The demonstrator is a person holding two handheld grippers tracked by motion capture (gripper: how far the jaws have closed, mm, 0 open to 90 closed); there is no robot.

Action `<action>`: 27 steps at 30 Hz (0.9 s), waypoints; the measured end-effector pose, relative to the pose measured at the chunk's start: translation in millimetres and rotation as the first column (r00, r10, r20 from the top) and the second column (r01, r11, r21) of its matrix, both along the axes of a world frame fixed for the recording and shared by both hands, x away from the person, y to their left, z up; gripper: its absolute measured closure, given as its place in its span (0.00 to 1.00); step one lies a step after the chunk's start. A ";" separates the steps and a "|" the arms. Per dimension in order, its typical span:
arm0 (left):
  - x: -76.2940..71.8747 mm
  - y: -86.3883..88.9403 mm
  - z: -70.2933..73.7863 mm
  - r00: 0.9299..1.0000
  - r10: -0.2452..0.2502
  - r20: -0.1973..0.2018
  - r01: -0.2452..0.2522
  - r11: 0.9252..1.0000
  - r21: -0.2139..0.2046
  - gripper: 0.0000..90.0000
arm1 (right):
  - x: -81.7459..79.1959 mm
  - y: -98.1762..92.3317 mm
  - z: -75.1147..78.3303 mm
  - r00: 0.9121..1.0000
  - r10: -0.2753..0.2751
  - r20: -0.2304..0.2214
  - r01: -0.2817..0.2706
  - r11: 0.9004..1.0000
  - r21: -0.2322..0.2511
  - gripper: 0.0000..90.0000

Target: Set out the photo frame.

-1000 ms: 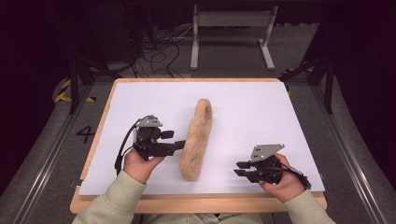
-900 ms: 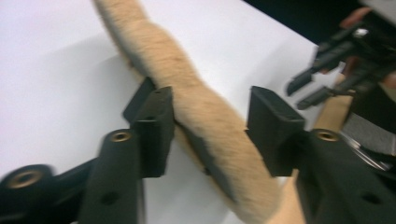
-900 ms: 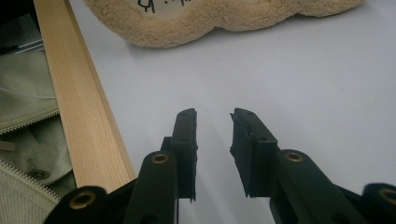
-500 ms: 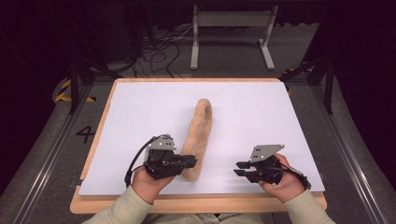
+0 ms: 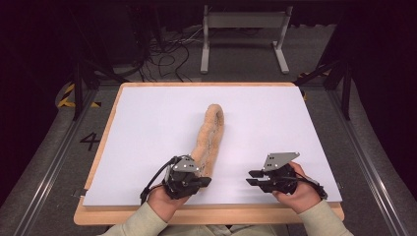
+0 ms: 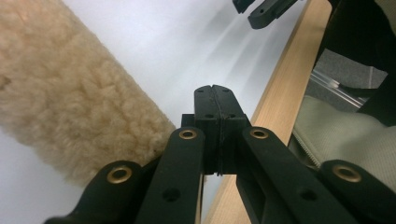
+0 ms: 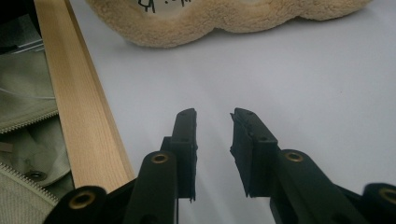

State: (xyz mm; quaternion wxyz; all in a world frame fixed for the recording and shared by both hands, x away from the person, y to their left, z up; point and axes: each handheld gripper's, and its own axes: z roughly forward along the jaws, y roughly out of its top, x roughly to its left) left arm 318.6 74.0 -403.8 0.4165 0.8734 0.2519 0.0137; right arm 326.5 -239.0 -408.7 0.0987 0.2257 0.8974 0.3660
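The left gripper [image 5: 205, 181] has dropped to the near end of the long tan fleecy fabric strip [image 5: 210, 138] and its jaws have just been closing; they now meet pad to pad with the fleece beside them, not between; the pinch looks missed. The strip lies lengthwise mid-sheet on the white table cover [image 5: 275, 123]; the right gripper [image 5: 251, 178] hovers narrowly parted, empty.
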 end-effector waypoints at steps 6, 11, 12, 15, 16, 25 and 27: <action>3.6 11.3 1.9 0.999 0.044 0.004 -0.044 0.999 0.006 1.00 | 0.6 0.1 -0.4 1.000 0.001 -0.004 -0.001 1.000 0.001 0.78; 8.2 20.3 4.6 0.997 0.074 0.011 -0.074 0.997 0.004 0.99 | 0.9 0.4 -0.4 1.000 0.002 -0.005 -0.002 1.000 0.003 0.78; 9.5 22.4 5.1 0.997 0.083 0.011 -0.083 0.997 -0.002 0.99 | 1.1 0.4 -0.5 1.000 0.002 -0.005 -0.002 1.000 0.003 0.78; 14.0 29.8 6.8 0.995 0.102 0.018 -0.102 0.995 0.001 0.99 | 1.3 0.3 -0.8 1.000 0.002 -0.006 -0.002 1.000 0.004 0.78; 14.9 32.0 6.8 0.994 0.113 0.015 -0.113 0.994 -0.002 0.99 | 1.4 0.3 -1.0 1.000 0.004 -0.006 -0.004 1.000 0.005 0.78; 22.2 46.5 9.5 0.988 0.158 0.005 -0.157 0.987 -0.014 0.94 | 2.0 0.2 -1.0 1.000 0.007 -0.003 -0.007 1.000 0.000 0.77; 19.3 45.5 12.0 0.990 0.139 0.023 -0.139 0.990 -0.022 0.87 | 2.3 -0.1 -0.7 1.000 0.007 0.001 -0.007 1.000 -0.001 0.77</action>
